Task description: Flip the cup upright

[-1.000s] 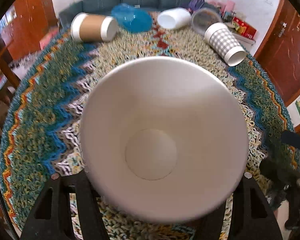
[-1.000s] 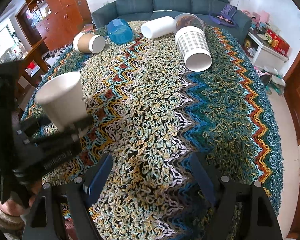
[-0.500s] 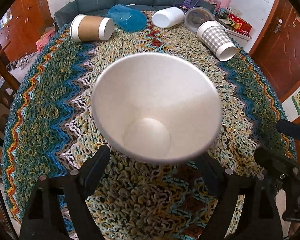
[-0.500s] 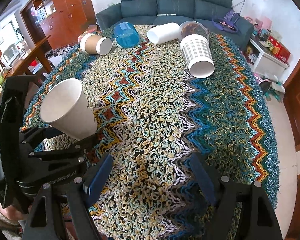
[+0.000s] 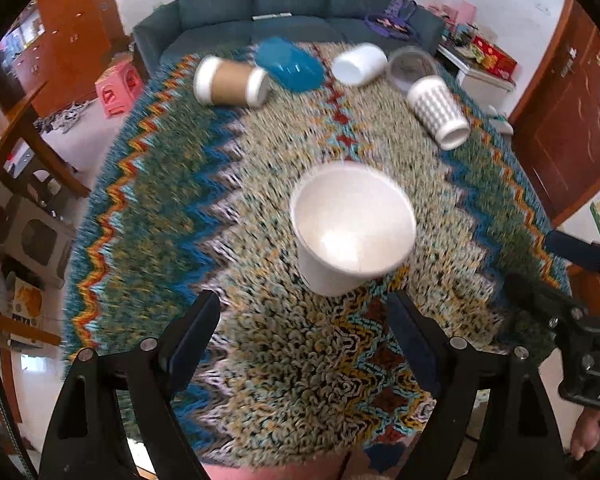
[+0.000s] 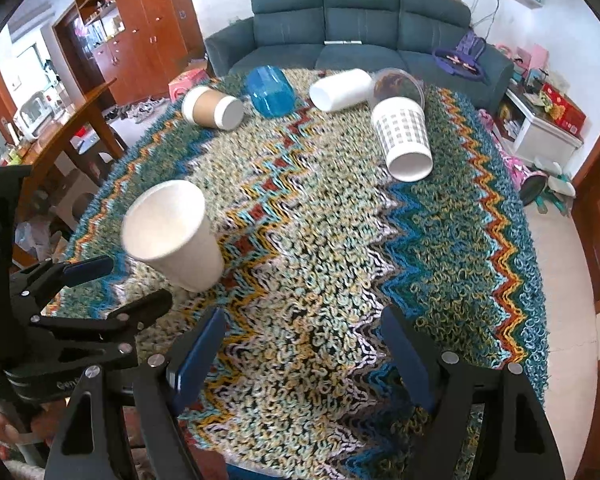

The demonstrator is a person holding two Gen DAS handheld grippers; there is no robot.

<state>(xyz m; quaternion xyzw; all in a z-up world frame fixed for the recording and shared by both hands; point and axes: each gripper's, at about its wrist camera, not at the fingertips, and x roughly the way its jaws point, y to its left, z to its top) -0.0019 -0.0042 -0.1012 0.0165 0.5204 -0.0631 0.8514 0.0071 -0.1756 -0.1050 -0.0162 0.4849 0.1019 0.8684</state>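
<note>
White paper cup (image 5: 352,228) is standing mouth-up on the rug (image 5: 300,360), toward its near-left part, free of our tongs. We are judging the flip done; doing this step well means drawing straight back without brushing the light cup. Left gripper (image 5: 304,332) is hovering just behind it, jaws spread wide and gripping nothing. Right gripper (image 6: 300,344) is hanging over the near edge, equally spread and unloaded.
</note>
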